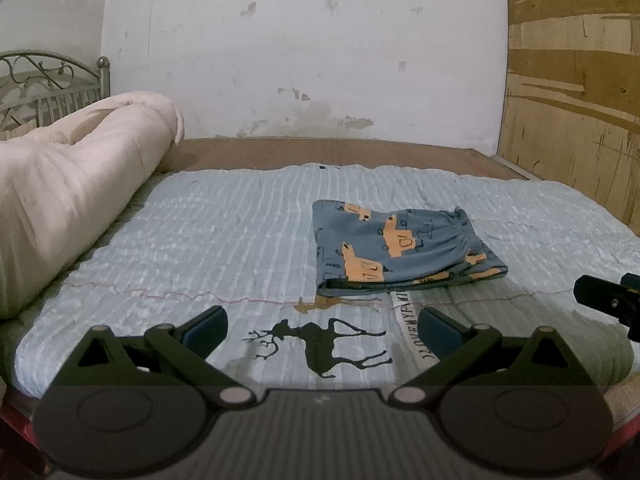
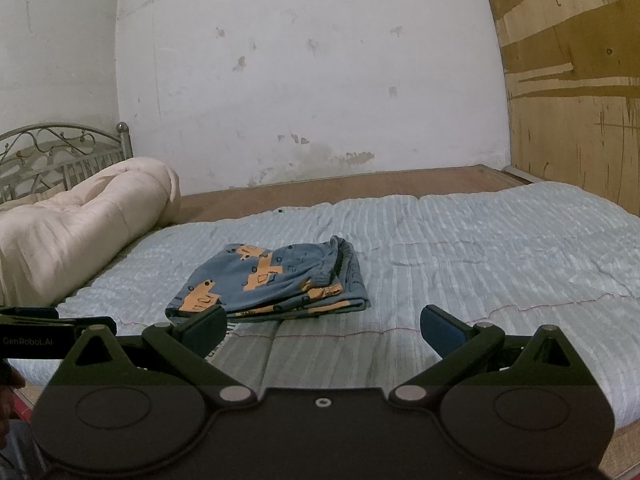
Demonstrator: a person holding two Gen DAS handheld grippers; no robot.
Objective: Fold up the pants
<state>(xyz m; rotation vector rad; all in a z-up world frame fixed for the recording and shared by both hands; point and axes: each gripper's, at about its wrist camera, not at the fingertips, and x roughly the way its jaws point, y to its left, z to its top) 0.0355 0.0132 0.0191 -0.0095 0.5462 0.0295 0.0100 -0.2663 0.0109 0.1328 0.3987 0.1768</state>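
Folded blue pants with orange truck print (image 1: 400,248): on the pale blue ribbed quilt (image 1: 224,240), nearer its front edge. Rolled cream comforter (image 1: 72,192): along the quilt's left edge. Metal scrollwork headboard (image 1: 48,84): behind the comforter, at the back left corner.

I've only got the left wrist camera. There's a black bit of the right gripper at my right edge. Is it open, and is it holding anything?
Observer: The right gripper is open and empty, above the pale blue ribbed bedspread.
Operator: Where are the pants from there?
Observer: The folded blue pants with orange truck print lie ahead, left of its centre.
Operator: Does it see my gripper?
Observer: Yes, the left gripper shows at its left edge, lettered GenRobot.AI.
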